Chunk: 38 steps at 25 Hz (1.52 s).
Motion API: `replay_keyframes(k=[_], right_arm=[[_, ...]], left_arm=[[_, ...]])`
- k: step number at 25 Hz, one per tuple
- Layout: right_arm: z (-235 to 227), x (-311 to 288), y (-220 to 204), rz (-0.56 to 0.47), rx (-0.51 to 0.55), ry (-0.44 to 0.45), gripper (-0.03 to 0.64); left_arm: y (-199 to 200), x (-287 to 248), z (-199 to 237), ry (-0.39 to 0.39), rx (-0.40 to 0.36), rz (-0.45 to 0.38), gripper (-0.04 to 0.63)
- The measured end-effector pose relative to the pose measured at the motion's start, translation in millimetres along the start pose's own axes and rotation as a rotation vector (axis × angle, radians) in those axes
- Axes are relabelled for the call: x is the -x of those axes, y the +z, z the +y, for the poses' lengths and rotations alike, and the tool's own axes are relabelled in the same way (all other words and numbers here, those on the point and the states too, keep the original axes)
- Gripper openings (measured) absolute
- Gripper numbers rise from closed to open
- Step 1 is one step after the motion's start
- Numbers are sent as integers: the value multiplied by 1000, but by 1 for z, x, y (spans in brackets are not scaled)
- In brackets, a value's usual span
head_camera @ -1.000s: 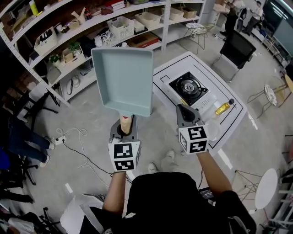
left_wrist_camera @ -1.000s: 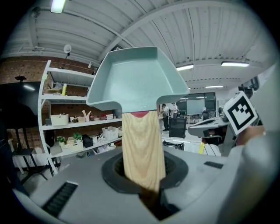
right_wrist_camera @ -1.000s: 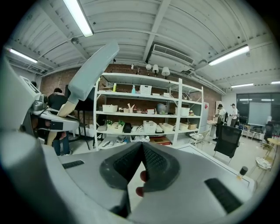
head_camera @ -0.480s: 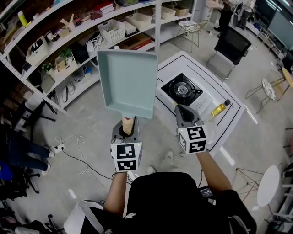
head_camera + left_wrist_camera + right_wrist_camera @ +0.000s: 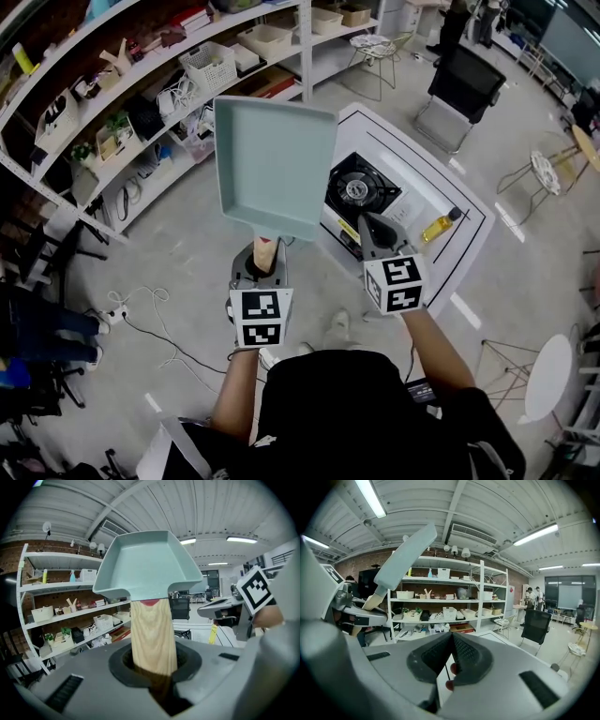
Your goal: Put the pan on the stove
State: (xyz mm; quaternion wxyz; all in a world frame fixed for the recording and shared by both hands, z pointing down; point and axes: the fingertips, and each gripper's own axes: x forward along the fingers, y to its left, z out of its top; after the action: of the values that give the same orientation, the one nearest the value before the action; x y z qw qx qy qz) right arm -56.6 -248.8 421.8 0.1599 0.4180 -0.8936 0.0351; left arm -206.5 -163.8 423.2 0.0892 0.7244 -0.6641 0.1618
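Observation:
A pale teal rectangular pan hangs in the air, and its wooden handle runs back into my left gripper, which is shut on it. In the left gripper view the pan stands above the handle clamped between the jaws. The black gas stove sits on a white low table, just right of the pan. My right gripper hovers over the table's near edge, shut with nothing in it. In the right gripper view, the pan shows edge-on at the left.
A small yellow bottle lies on the table right of the stove. Long shelves with baskets and boxes run behind the pan. A black chair and a wire stool stand beyond the table. Cables lie on the floor at the left.
Both grippers and the pan have moved towards the table. The stove now lies closer to the pan's right edge, and the pan overlaps the table's left corner in the head view.

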Motion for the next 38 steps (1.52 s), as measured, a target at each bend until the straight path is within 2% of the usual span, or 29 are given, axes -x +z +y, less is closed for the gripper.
replay_keyframes(k=[10, 20, 24, 38], right_arm=[[-55, -12, -16, 31, -23, -56, 2], [-108, -26, -33, 69, -62, -111, 2], [-119, -36, -44, 92, -75, -116, 2], [-147, -59, -74, 163, -116, -137, 2]], left_arm=[[3, -63, -33, -81, -61, 60, 57], [-14, -127, -61, -164, -116, 147, 57], [-25, -148, -66, -199, -128, 209, 57], [-74, -206, -74, -273, -245, 431, 57]])
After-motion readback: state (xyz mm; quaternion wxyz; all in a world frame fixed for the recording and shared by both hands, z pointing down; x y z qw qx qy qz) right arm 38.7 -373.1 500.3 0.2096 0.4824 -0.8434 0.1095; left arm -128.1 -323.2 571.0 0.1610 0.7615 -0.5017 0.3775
